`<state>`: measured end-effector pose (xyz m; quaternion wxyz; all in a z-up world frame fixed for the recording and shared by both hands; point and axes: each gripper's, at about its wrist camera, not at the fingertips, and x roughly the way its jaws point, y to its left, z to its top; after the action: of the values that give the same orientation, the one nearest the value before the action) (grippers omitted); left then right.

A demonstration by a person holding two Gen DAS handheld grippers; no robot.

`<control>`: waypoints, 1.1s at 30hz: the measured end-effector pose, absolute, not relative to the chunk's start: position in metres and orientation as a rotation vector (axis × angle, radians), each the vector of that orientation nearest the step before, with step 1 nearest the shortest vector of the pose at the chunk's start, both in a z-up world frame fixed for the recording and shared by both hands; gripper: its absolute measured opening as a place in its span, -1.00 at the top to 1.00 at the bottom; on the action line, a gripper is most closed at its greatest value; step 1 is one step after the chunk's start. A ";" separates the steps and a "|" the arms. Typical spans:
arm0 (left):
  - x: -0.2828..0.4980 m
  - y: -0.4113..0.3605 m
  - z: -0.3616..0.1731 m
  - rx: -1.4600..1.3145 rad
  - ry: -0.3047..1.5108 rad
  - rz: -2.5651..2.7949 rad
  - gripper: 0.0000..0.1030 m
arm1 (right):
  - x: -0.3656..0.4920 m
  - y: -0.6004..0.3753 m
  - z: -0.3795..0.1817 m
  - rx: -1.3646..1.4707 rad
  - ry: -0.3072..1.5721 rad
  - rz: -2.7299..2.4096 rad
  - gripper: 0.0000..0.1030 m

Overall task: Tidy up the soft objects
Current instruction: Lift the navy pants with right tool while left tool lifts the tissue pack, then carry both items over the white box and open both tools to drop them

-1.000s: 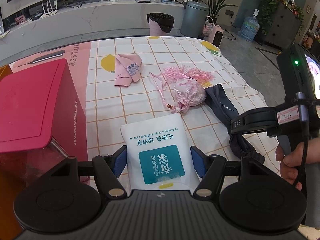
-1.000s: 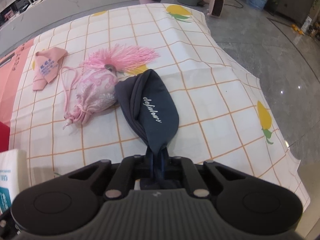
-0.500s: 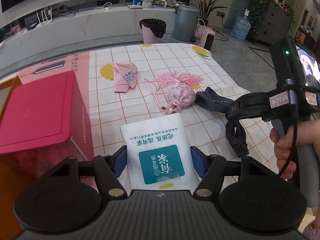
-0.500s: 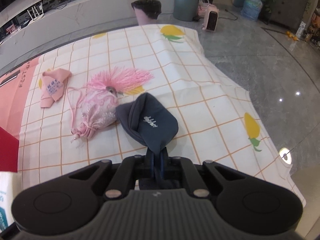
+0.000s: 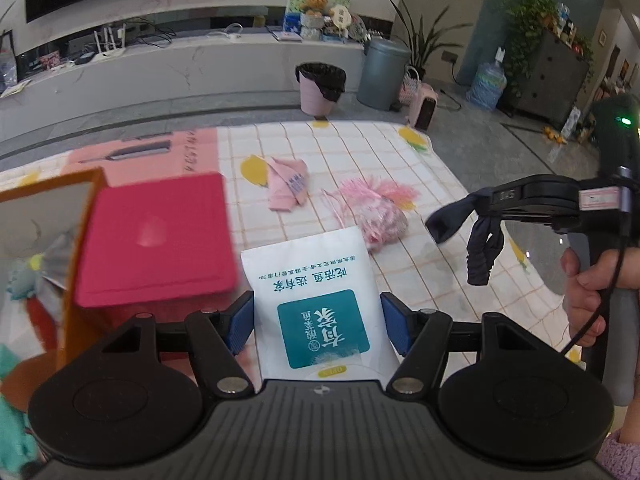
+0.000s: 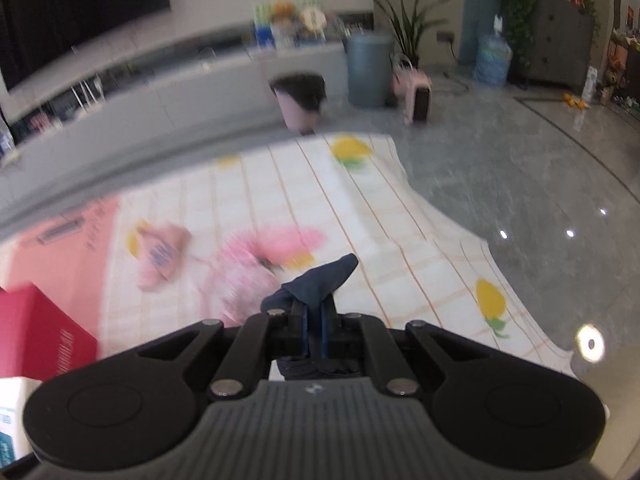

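Observation:
My left gripper (image 5: 318,324) is shut on a white tissue pack (image 5: 316,296) with a teal label, held above the table. My right gripper (image 6: 315,326) is shut on a dark navy cloth (image 6: 316,286), lifted clear of the table; in the left wrist view the cloth (image 5: 476,240) hangs from that gripper (image 5: 486,210) at the right. A pink drawstring pouch (image 5: 374,214) with a tassel and a folded pink cloth (image 5: 288,184) lie on the checked tablecloth (image 5: 360,152). Both also show blurred in the right wrist view, the pouch (image 6: 248,276) beside the cloth (image 6: 160,256).
A red box (image 5: 156,240) stands at the left, below my left gripper. An orange-rimmed container (image 5: 44,240) with soft toys sits further left. Bins (image 5: 320,86) and floor lie beyond the table's far edge. The table's right edge (image 6: 460,240) drops to grey floor.
Both grippers have risen and tilted up. The navy cloth has come off the table and now hangs in the air. The tissue pack stays in the left grip.

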<state>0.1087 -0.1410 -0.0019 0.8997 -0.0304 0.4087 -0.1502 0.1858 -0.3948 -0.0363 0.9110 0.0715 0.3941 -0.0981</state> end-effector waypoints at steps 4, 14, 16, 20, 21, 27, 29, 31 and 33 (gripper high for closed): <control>0.110 -0.111 0.021 -0.083 0.812 -0.283 -0.47 | 0.176 -0.373 -0.004 0.144 0.721 -0.159 0.93; 0.117 -0.005 0.063 -0.125 0.721 -0.114 -0.47 | 0.161 -0.279 0.065 0.106 0.541 -0.026 0.93; 0.119 0.017 0.065 -0.141 0.714 -0.070 -0.47 | 0.157 -0.254 0.076 0.092 0.508 0.024 0.93; 0.127 0.055 0.053 -0.130 0.720 0.033 -0.47 | 0.145 -0.201 0.090 0.031 0.440 0.130 0.93; 0.128 0.063 0.047 -0.115 0.723 0.064 -0.47 | 0.142 -0.189 0.092 0.016 0.430 0.160 0.93; 0.136 0.092 0.003 -0.067 0.784 0.163 -0.47 | 0.133 -0.129 0.086 -0.024 0.445 0.334 0.92; 0.140 0.097 -0.010 -0.075 0.810 0.158 -0.47 | 0.129 -0.108 0.078 -0.050 0.461 0.388 0.92; 0.140 0.103 -0.021 -0.081 0.829 0.139 -0.47 | 0.127 -0.089 0.067 -0.082 0.490 0.439 0.92; 0.142 0.108 -0.031 -0.078 0.840 0.133 -0.47 | 0.129 -0.072 0.054 -0.108 0.525 0.482 0.92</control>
<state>0.1417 0.1084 -0.0308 0.9103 -0.0378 0.4072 0.0643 0.1290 -0.0724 0.0538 0.9358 -0.0529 0.2566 0.2360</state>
